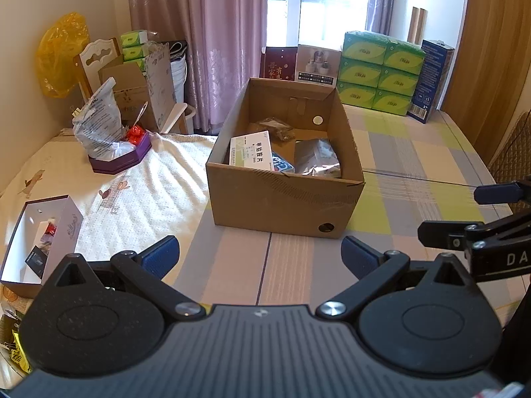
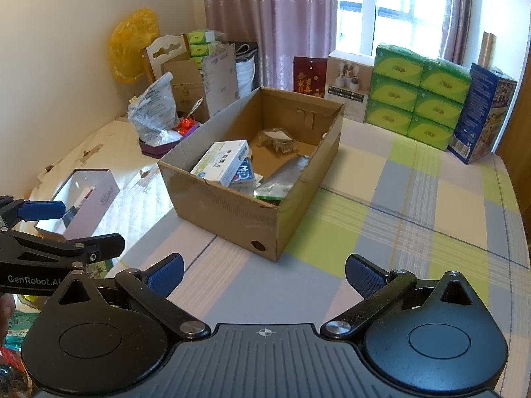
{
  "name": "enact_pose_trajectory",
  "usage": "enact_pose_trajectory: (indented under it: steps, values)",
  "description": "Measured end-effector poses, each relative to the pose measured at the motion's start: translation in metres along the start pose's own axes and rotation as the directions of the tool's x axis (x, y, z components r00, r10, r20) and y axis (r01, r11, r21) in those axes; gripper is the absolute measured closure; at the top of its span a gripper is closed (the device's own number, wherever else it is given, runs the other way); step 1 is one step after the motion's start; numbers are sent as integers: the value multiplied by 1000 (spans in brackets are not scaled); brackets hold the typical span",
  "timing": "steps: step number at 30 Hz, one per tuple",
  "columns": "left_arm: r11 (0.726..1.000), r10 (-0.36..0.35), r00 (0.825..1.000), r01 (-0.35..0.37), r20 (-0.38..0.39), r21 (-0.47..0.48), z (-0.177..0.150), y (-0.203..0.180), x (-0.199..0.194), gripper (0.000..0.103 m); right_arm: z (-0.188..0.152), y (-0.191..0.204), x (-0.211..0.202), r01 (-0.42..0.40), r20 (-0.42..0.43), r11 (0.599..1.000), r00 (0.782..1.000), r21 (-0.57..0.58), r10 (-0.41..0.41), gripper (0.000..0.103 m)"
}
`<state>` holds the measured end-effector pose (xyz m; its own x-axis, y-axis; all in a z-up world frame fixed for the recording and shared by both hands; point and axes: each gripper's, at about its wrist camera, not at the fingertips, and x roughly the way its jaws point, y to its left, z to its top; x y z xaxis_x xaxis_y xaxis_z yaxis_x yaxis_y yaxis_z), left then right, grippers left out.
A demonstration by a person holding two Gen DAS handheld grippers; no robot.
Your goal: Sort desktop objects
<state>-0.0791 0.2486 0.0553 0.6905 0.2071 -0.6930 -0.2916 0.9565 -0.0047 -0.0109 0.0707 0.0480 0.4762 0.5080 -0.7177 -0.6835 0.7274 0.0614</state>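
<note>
The left gripper (image 1: 260, 255) is showing a black body with a ribbed grey plate, where a small white cross mark is sitting. Two round black discs are flanking this plate, and silver screws are joining the black link arms. Its fingers (image 1: 159, 255) are wearing blue textured pads. The right gripper (image 2: 264, 273) is looking the same; white lettering "GenRobot.AI" is showing on the left gripper's side.

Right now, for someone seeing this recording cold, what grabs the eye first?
The open cardboard box in the middle of the checked cloth, holding a white and green medicine carton and a silver foil pouch. Behind it by the window stands a stack of green tissue packs. Both tongs, left and right, hang open and empty in front of the box.
</note>
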Motion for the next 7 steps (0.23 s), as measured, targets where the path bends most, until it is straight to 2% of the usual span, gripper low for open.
enact_pose_trajectory:
  steps: [7]
  values:
    - [1000, -9, 1000, 9, 29, 7, 1, -2, -8, 1, -2, 1, -8, 11, 7, 1000, 1000, 8, -11, 2]
